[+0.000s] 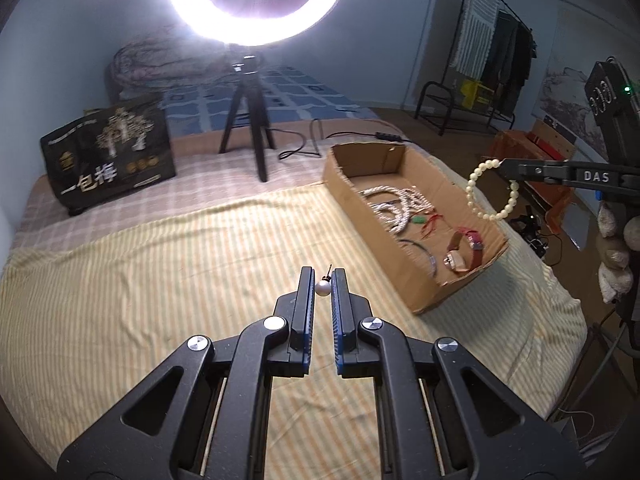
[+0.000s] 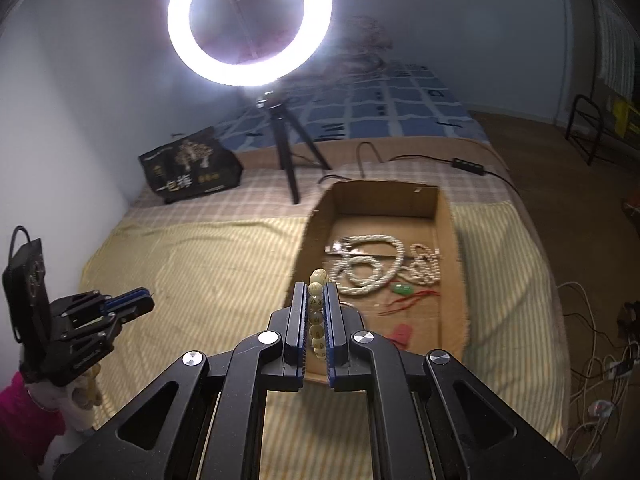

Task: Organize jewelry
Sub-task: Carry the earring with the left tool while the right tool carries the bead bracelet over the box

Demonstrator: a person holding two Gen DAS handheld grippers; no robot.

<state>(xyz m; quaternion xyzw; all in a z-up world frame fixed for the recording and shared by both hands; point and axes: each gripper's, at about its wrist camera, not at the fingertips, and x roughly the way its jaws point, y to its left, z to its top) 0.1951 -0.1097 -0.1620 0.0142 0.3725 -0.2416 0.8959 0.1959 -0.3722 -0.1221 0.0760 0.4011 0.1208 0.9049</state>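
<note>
Pinching a small pearl earring (image 1: 323, 288) between its blue pads, the left gripper (image 1: 322, 286) hangs over the striped sheet (image 1: 160, 280) on the bed, its jaws pressed nearly together on the bead, whose dark post sticks up just above it. The right gripper (image 2: 316, 312) is clamped on a cream bead bracelet (image 2: 316, 312) — from the left wrist view the loop (image 1: 492, 190) dangles free from the jaw tips, above the near right edge of the box (image 1: 400, 272).

The cardboard box lies open on the sheet, to the right of the left gripper. Inside it lie a coiled white bead necklace (image 2: 372, 264), a green pendant (image 2: 401, 289) on red cord, a thin bangle (image 1: 424, 252) and a red-strapped watch (image 1: 466, 250) at the near end.

Beyond — a ring light (image 2: 250, 20) on a black tripod, glaring, with a dark printed bag (image 1: 108, 152) to its left by the wall.
</note>
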